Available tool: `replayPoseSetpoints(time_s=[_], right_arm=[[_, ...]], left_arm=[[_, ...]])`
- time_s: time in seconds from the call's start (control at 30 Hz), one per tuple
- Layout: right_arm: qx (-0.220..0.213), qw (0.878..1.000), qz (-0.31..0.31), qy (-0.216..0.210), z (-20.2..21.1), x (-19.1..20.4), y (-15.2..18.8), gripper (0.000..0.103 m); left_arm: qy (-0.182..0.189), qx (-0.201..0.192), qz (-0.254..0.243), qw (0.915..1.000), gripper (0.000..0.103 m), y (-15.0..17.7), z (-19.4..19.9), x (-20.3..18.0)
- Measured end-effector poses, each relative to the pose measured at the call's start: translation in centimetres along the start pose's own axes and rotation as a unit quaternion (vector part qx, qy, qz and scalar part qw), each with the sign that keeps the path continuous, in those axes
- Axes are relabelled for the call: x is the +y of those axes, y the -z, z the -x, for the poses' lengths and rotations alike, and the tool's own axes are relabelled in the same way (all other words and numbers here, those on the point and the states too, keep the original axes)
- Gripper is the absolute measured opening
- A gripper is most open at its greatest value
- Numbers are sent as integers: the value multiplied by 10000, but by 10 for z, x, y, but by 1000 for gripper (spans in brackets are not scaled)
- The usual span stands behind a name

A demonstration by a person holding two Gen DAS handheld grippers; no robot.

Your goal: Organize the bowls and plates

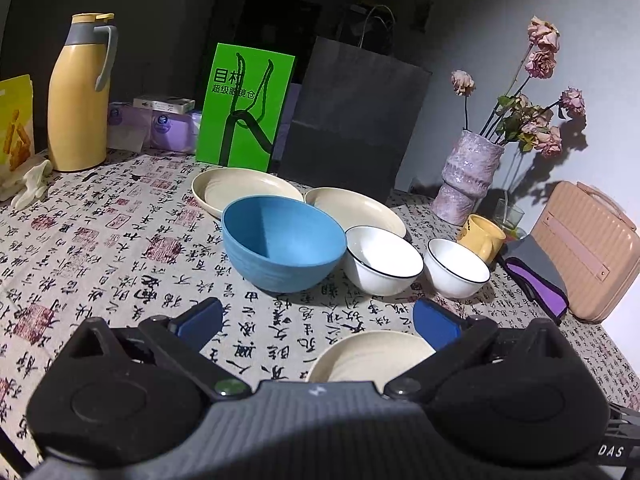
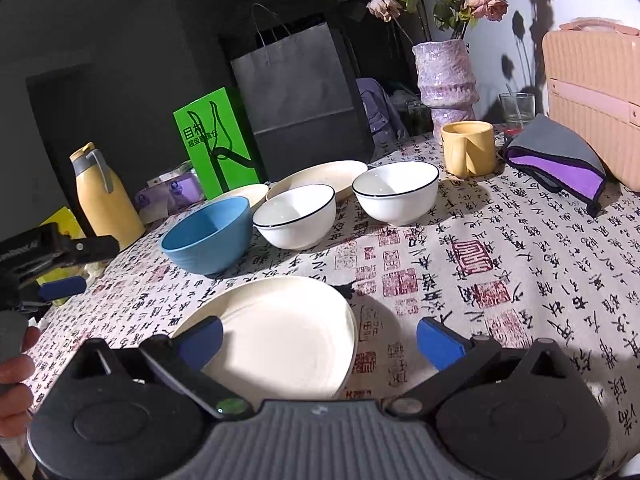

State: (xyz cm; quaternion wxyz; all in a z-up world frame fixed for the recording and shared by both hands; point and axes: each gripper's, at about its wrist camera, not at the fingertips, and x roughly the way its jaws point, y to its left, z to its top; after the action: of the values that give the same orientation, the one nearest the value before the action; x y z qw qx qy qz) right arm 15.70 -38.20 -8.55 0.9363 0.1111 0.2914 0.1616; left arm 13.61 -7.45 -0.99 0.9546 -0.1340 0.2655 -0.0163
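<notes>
Both claws hover open and empty over the cloth-covered surface (image 2: pixel 520 260). The right claw (image 2: pixel 318 338) sits low over the near cream plate (image 2: pixel 280 332), its left pad above the plate's face and its right pad off the rim, so a closure here would likely skid on the shallow rim rather than seize it. The left claw (image 1: pixel 318 320) faces the blue bowl (image 1: pixel 282 242), with 2 black-rimmed white bowls (image 1: pixel 382 260) (image 1: pixel 458 266) just beside it and 2 more cream plates (image 1: pixel 244 190) (image 1: pixel 352 208) behind. Crowding is the main hazard: a wide approach could knock a white bowl into the yellow mug (image 1: pixel 482 236) or the vase of dried roses (image 1: pixel 468 176).
</notes>
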Motion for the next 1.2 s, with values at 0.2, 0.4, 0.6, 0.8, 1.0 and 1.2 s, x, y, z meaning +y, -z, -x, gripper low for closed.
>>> replayPoseSetpoints(time_s=[0.2,0.4,0.6,0.8,1.0,1.2], right_arm=[[22,10000,-34,-58,-9,4,-14,103],[20,9998,-49,-192,-15,9,-32,103],[289,9991,60,-292,-29,20,-49,103],[211,9988,148,-422,-34,35,-69,103],[339,9983,237,-418,-48,54,-93,103],[375,9978,271,-467,-63,76,-111,103]], left_arm=[[81,38,-140,9999,103,-16,-2,13],[228,9,-112,9997,103,-28,-2,35],[248,39,-123,9996,103,-46,-2,53],[67,-58,-123,9999,103,-65,-1,74],[-47,-76,49,9999,103,-87,-4,97],[-106,-67,56,9999,103,-106,-9,110]])
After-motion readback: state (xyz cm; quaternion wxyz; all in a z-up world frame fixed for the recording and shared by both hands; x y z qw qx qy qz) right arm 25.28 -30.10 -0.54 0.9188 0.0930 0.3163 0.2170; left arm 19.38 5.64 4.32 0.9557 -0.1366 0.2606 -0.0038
